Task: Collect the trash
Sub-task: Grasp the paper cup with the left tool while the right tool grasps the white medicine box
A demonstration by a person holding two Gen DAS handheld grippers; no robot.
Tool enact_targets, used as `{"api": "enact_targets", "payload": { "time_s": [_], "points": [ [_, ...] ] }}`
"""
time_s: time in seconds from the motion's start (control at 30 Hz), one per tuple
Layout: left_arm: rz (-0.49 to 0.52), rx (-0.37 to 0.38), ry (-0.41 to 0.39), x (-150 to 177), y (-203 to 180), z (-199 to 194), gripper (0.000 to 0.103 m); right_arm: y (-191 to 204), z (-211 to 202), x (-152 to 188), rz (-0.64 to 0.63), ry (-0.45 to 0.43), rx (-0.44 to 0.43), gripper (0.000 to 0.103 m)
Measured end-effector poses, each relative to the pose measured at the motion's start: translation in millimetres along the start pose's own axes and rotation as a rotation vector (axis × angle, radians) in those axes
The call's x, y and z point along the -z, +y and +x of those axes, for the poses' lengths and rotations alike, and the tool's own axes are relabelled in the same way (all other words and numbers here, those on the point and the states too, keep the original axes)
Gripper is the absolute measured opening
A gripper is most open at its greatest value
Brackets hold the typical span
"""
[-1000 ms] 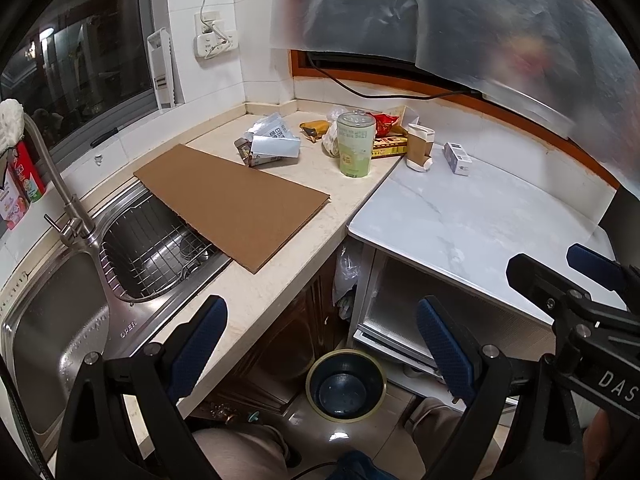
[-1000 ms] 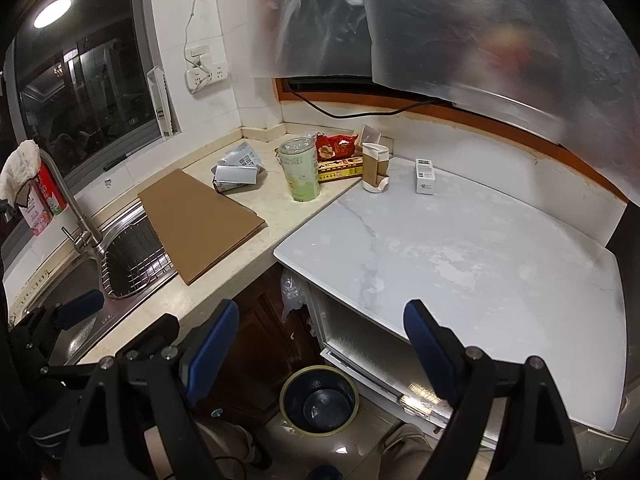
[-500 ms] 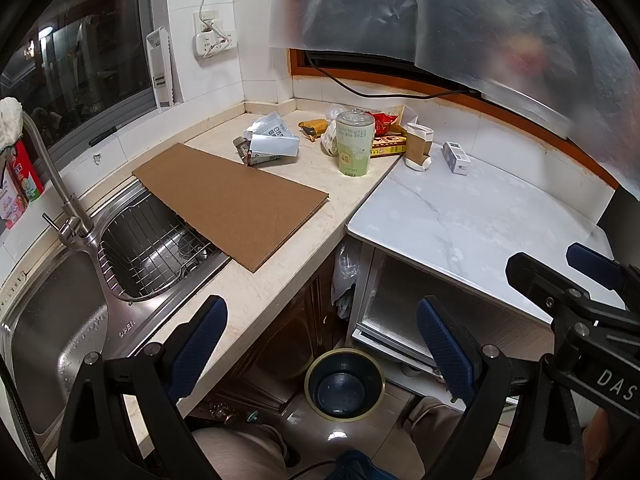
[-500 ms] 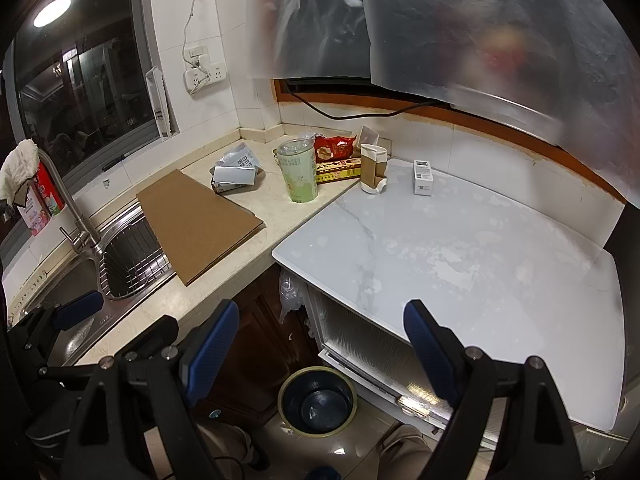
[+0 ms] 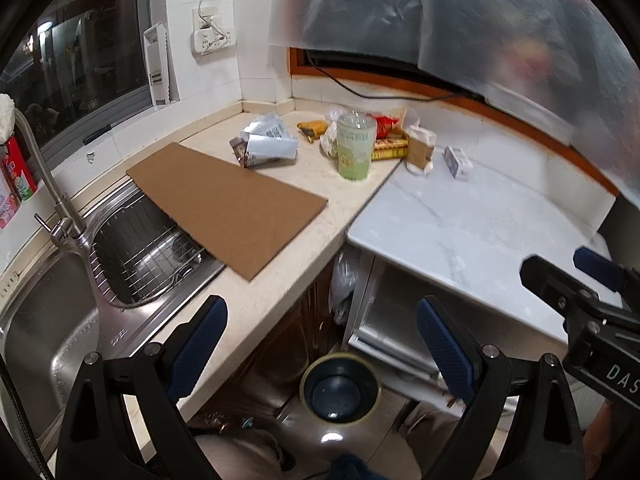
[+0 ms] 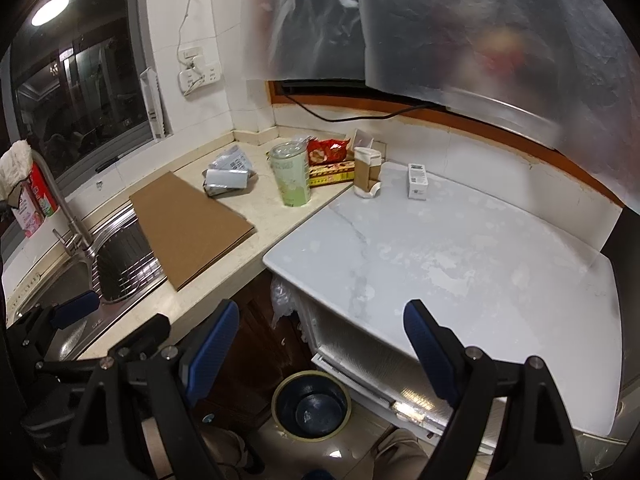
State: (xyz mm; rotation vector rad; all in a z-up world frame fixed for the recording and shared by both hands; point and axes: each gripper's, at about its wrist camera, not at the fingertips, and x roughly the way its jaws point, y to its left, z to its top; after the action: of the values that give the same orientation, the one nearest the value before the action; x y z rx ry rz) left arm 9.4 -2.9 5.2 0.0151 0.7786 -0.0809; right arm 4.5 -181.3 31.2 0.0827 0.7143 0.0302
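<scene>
Top right of both views is covered by a blurry translucent plastic sheet (image 5: 460, 12); what's behind it can't be made out. Labels on the trash are too small to read. Small clear bag behind the cup is mostly hidden. Person's legs cut off at the bottom edge.

Left gripper (image 5: 320, 344): jaws wide apart, nothing btwn the blue pads. Right gripper (image 6: 320, 344): also spread wide, empty. Both hang over the floor gap in front of the counter, above the trash bin (image 5: 340, 388), which sits on the floor just below and btwn the fingers, w/ nothing visible inside.

Trash is all at the far corner of the beige counter (image 5: 280, 280), well apart from both grippers: green plastic cup (image 5: 354, 148) upright, red snack bag (image 6: 328, 150) behind it, yellow-red box (image 6: 332, 172) lying flat just right of the cup, silver foil wrappers (image 5: 266, 144) to the left, a yellow-brown wrapper (image 5: 312, 128) far side. Brown-white paper carton (image 6: 366, 174) stands at the far-left corner of the white marble top (image 6: 460, 260), small white box (image 6: 418, 182) right of it.

Flat cardboard sheet (image 5: 228, 204) lies near-left of the trash, one end overhanging the sink (image 5: 48, 320) and its wire rack (image 5: 144, 248). Faucet (image 5: 52, 196) far left.
</scene>
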Motion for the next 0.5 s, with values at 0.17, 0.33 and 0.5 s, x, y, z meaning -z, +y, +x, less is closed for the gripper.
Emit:
{"api": "enact_targets", "payload": {
  "time_s": [0.17, 0.33, 0.5],
  "points": [
    [-0.034, 0.014, -0.039, -24.9, 5.0, 13.5, 0.094, -19.2, 17.4, -16.4, 0.022, 0.004, 0.007, 0.085],
    [0.002, 0.024, -0.013, -57.2, -5.0, 41.8, 0.094, -49.6, 42.9, -42.4, 0.049, 0.012, 0.022, 0.085],
    [0.036, 0.089, 0.034, -88.6, -36.8, 79.7, 0.094, -86.8, 74.1, -75.3, 0.08, 0.025, 0.038, 0.085]
  ]
}}
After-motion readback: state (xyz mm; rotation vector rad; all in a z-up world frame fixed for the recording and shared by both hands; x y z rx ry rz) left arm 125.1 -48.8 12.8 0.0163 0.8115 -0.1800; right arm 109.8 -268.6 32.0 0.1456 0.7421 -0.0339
